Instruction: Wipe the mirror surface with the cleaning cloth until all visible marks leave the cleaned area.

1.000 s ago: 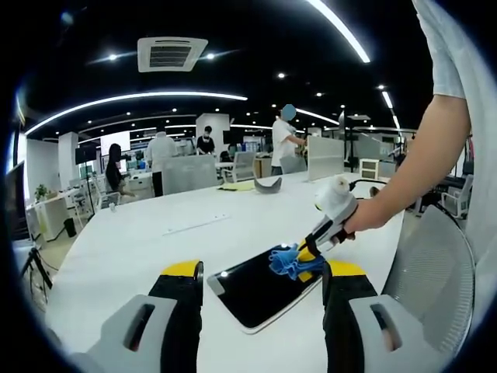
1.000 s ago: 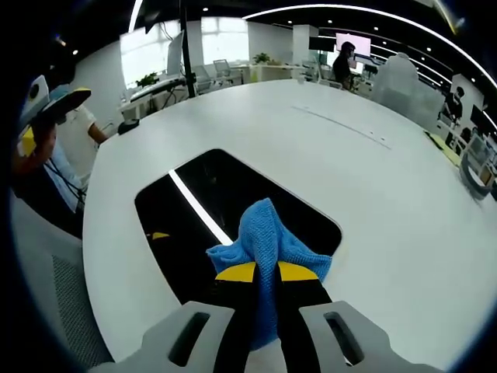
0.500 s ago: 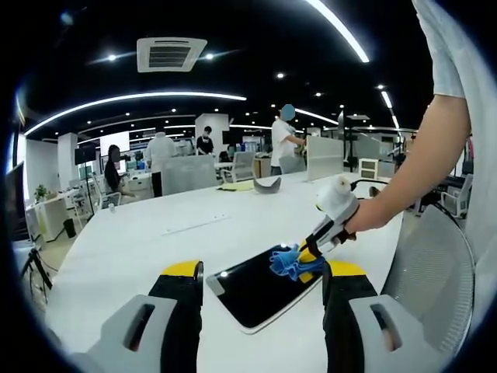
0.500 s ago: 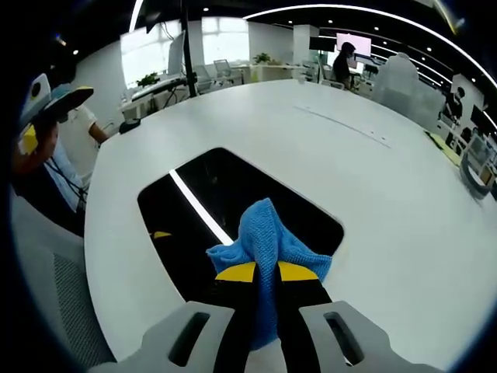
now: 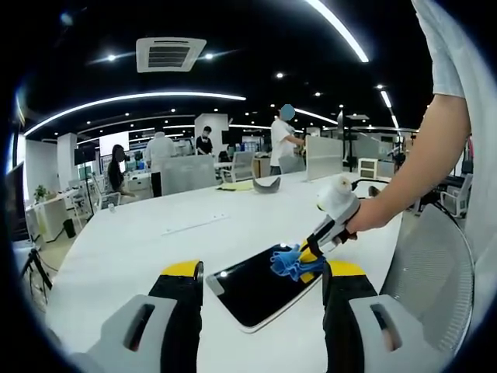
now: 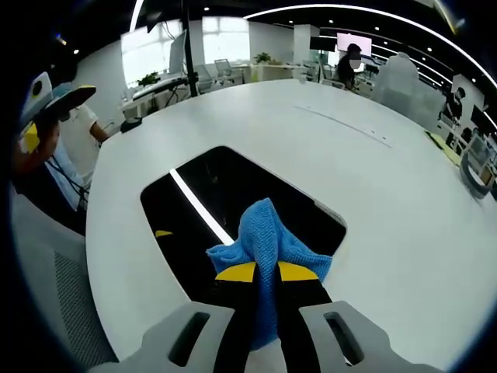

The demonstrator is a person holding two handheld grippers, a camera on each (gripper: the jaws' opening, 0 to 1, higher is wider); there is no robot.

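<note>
A dark rectangular mirror lies flat on the white table. My right gripper is shut on a blue cleaning cloth, and the cloth rests on the mirror's near edge. In the left gripper view that same right gripper comes in from the right, held in a person's hand, pressing the blue cloth onto the mirror's far right corner. My left gripper is open above the table, its yellow-tipped jaws standing either side of the mirror with nothing between them.
A grey mesh chair stands at the table's right edge. A long thin strip and a dark curved object lie farther back on the table. Several people stand among desks behind. A person's arm reaches in from the right.
The right gripper with the cloth has slid slightly across the mirror. The left gripper has stayed still.
</note>
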